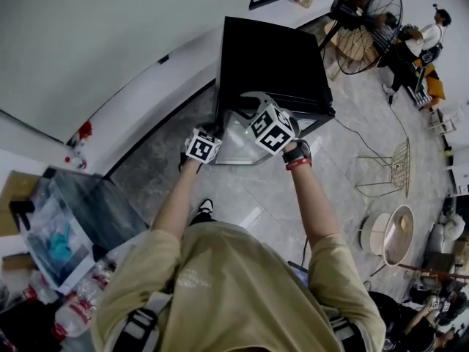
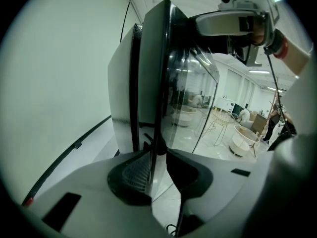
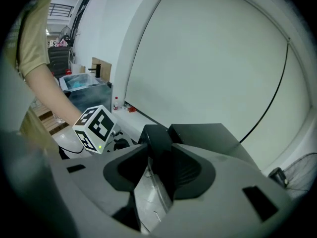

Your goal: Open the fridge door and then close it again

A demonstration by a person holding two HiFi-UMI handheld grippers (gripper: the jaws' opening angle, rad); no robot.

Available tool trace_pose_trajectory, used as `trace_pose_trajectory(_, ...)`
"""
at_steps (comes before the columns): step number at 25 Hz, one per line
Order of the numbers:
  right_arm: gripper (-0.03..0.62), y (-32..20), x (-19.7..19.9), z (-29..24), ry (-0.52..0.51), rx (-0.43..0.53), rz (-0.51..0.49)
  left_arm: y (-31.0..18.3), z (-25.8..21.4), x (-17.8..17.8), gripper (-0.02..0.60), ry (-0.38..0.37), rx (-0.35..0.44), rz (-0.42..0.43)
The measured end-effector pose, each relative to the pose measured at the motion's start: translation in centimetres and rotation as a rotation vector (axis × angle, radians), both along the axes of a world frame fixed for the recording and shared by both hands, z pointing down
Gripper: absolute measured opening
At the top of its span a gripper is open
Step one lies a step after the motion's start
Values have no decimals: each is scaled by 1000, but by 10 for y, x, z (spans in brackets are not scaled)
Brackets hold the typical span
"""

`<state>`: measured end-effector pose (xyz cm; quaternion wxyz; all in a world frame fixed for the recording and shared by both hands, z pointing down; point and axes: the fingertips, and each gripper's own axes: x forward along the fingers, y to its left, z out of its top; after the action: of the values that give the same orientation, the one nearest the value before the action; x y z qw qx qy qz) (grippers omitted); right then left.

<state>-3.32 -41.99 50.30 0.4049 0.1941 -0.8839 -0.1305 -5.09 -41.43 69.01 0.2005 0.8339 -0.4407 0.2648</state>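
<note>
Person faces the black fridge [image 1: 271, 61], both forearms [image 1: 176, 204] stretched forward and angled down toward its front. Left gripper [image 2: 157, 155] is half closed, pads pinching the left edge of the glass fridge door [image 2: 188, 98]. Right gripper [image 3: 158, 157] sits higher, jaws wider, clamped over the door's top edge. The door lies close to the fridge body, with a dark seam between them.

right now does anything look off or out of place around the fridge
Only the fridge door: it looks slightly ajar from the fridge body, its edge pinched by the left claw and the right claw. No spill or damage shows.
</note>
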Motion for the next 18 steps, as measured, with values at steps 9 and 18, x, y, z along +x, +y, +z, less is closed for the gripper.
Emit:
trace_pose_trajectory(9,172,35,9,-2,-59,-7,-38,38,-1,12,103,20,11,-11)
trace_pose_trajectory(18,184,76,20,-4,-81,-10,-59,83,-3,27,87,11,0,10)
